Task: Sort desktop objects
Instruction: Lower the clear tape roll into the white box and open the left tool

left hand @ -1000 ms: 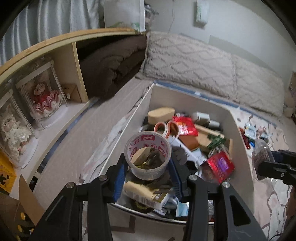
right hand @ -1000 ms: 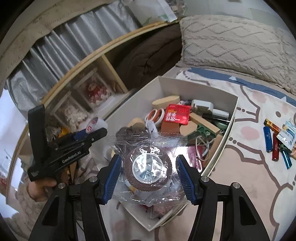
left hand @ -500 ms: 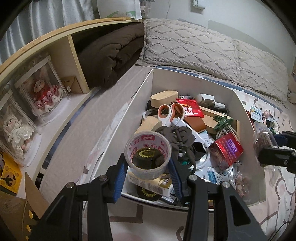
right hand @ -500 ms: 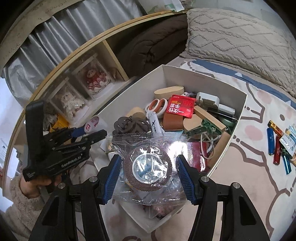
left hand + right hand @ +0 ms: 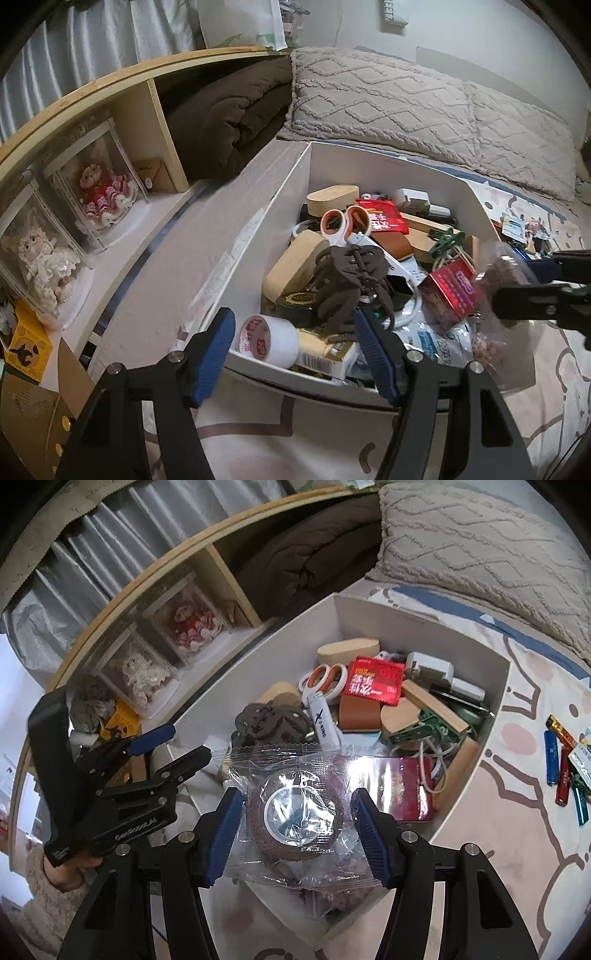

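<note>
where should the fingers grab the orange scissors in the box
Grip the orange scissors across the two handle loops, coming from above. The loops lie flat on top of the pile and exposed, while the capped blade end runs under the brown hair ties.

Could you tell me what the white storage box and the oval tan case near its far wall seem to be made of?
The white storage box looks like matte cardboard or thin board: flat, straight walls with sharp folded corners and no gloss. The oval tan case appears to be light wood or bamboo with a smooth satin finish, going by its even tan tone; a wood-look plastic cannot be ruled out.
</note>
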A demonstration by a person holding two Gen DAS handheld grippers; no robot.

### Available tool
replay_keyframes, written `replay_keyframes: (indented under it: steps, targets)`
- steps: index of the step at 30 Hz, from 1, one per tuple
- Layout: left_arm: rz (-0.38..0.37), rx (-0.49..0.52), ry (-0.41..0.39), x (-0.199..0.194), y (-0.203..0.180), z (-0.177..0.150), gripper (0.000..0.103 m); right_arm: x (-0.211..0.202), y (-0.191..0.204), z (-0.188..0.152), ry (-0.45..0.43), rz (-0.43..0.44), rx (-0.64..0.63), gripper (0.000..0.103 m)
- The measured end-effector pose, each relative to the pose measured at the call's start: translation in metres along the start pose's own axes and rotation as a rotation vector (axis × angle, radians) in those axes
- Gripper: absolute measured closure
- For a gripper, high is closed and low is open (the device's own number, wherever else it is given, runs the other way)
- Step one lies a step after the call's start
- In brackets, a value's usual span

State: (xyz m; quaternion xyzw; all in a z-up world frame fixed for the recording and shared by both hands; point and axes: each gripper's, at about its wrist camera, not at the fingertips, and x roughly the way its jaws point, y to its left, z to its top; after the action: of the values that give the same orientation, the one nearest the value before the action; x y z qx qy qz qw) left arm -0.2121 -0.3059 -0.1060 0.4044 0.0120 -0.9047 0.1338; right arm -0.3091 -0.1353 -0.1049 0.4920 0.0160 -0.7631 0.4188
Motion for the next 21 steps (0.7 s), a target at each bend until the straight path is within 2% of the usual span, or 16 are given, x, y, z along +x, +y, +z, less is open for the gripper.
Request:
replay_keyframes:
  steps: [6, 11, 17, 21]
  targets:
    - [-0.012, 0.044, -0.028, -0.010, -0.015, -0.013, 0.036, 0.018, 0.002, 0.007, 0.091, -0.056, 0.014, 0.041]
    - [-0.062, 0.020, -0.043, -0.021, -0.023, -0.024, 0.036, 0.035, 0.001, 0.005, 0.169, -0.071, 0.042, 0.041]
    - [-0.110, -0.047, -0.061, -0.036, -0.022, -0.034, 0.036, 0.045, 0.005, 0.006, 0.193, -0.045, 0.074, 0.041]
    - [-0.089, -0.052, -0.057, -0.042, -0.018, -0.043, 0.036, 0.053, 0.012, 0.008, 0.196, -0.060, 0.082, 0.041]
